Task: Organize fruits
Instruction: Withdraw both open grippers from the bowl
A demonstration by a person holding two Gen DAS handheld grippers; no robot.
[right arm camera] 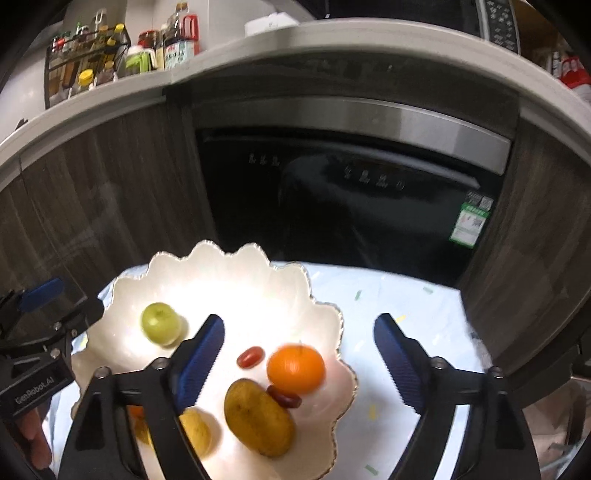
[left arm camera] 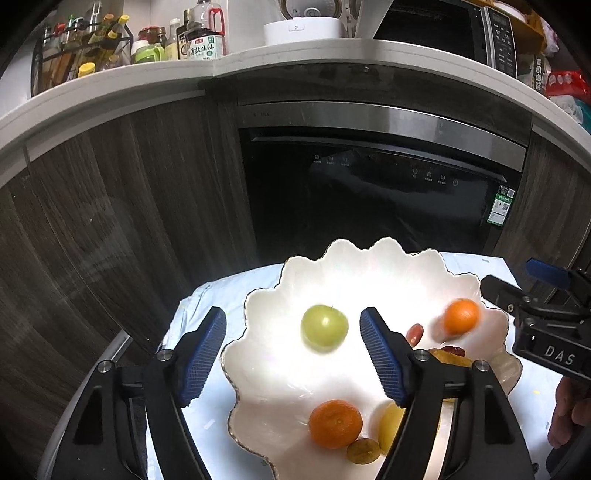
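A white scalloped plate [left arm camera: 273,384] [right arm camera: 221,288] holds the fruit. My left gripper [left arm camera: 293,354] is open above it. A green fruit [left arm camera: 324,326] [right arm camera: 160,324] lies in the gap between its blue pads [left arm camera: 205,354], touching neither. My right gripper [right arm camera: 301,360] [left arm camera: 517,280] is open too. A blurred orange [right arm camera: 295,367] [left arm camera: 461,316] sits between its pads near the plate's right rim, untouched. Also on the plate are a second orange [left arm camera: 335,424], a brownish-yellow fruit [right arm camera: 258,417], a yellow fruit [right arm camera: 195,430], a cherry tomato [right arm camera: 250,356] and a red date [right arm camera: 284,396].
The plate stands on a white cloth [right arm camera: 388,295] over a small table. Behind it are a dark glass appliance door [left arm camera: 369,199] and wood cabinet fronts [left arm camera: 129,206]. The counter above carries bottles [left arm camera: 199,40] and a microwave [left arm camera: 461,29]. The person's hand [left arm camera: 565,413] shows at lower right.
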